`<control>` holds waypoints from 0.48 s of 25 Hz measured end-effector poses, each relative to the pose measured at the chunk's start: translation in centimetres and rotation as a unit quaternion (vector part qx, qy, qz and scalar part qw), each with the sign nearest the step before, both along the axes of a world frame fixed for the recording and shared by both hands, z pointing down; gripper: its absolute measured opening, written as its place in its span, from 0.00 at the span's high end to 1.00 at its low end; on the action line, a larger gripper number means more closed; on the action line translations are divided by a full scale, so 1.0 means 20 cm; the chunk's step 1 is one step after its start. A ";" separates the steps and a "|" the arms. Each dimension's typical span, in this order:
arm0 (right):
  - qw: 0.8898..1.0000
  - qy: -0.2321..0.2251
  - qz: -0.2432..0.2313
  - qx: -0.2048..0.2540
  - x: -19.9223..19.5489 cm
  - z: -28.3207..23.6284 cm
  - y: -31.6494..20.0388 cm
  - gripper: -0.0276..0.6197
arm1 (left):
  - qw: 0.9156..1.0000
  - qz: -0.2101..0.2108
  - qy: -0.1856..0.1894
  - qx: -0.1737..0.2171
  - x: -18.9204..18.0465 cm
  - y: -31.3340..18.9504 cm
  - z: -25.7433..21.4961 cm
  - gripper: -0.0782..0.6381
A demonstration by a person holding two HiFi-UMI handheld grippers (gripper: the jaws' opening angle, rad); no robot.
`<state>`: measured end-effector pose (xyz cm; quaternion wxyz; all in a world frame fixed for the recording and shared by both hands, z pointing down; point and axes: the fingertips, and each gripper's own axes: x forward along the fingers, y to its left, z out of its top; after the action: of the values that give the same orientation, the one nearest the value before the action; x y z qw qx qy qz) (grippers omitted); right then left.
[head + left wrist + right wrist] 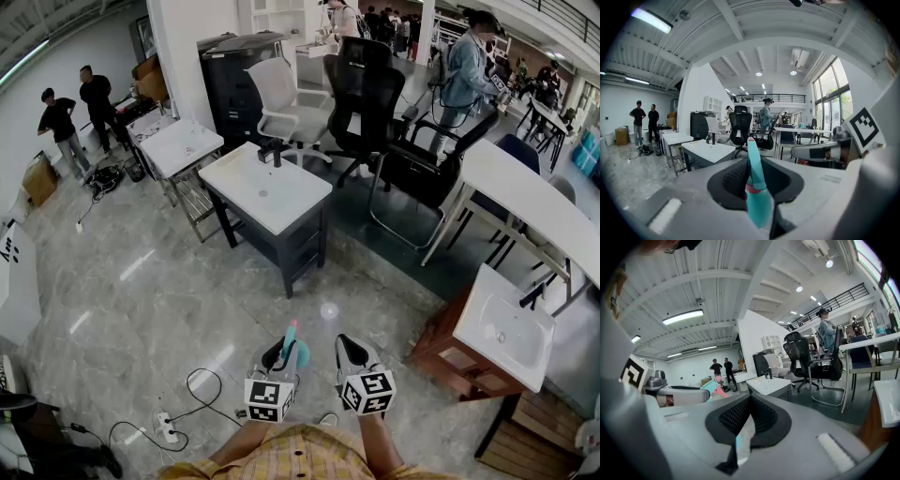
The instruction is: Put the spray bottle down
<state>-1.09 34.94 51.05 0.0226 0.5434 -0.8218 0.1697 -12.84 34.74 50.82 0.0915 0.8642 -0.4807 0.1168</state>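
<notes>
Head view, starting at the left: two people [77, 112] stand by the far wall, well away, and a power strip [167, 427] with its cable lies on the grey floor [141, 309]. Low in the middle, the left hand-held gripper [284, 352] is clamped on the teal spray bottle [292, 343]. The bottle is held in the air above the floor, with its pinkish tip sticking out past the jaws. Left gripper view shows the spray bottle [757, 197] squeezed between both black pads. Just beside it, the right hand-held gripper [349, 349] has its jaws drawn together with nothing between them. Beyond stands a white desk with a basin [267, 192], then black office chairs [366, 94], then a long white desk [539, 211] at far right.
</notes>
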 end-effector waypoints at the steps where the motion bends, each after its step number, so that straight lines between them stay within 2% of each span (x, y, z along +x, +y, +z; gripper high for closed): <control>1: 1.000 0.001 -0.004 0.001 0.02 -0.01 0.02 0.96 | 1.000 -0.003 0.000 0.000 0.02 0.03 -0.01 0.77; 8: 0.999 0.012 -0.043 0.010 0.11 -0.04 0.15 0.96 | 1.000 -0.020 0.005 0.007 0.16 0.15 -0.03 0.77; 12: 0.999 -0.003 -0.053 0.004 0.17 0.02 0.19 0.95 | 1.000 -0.019 0.002 0.004 0.24 0.21 -0.01 0.77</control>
<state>2.31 38.74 51.39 0.0272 0.4987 -0.8501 0.1667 -8.02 39.01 50.71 0.0908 0.8557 -0.4972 0.1114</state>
